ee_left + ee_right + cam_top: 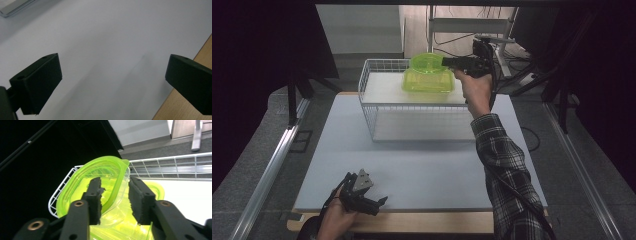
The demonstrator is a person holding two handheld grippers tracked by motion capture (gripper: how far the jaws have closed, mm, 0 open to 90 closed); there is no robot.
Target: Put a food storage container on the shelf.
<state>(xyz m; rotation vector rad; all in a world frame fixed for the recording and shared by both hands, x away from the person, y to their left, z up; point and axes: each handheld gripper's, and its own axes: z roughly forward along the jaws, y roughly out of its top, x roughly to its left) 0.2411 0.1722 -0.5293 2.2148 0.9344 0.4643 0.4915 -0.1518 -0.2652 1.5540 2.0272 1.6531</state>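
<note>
Two clear lime-green plastic containers sit in the white wire basket point(377, 107). The lower one point(428, 82) lies flat on the basket's white insert. The upper one point(427, 62) point(97, 177) is tilted on it, its opening turned toward the right gripper. My right gripper point(447, 62) point(115, 195) is open and straddles the tilted container's rim, one jaw inside and one outside, with a gap showing on each side. My left gripper point(371, 204) point(112, 80) is wide open just above the table's near-left part, holding nothing.
The pale grey table mat point(422, 170) point(112, 32) lies between the basket and the wooden front edge point(432, 222) point(190, 100). A metal rail point(272, 170) runs along the left. Stands and cables point(512, 55) are behind the basket.
</note>
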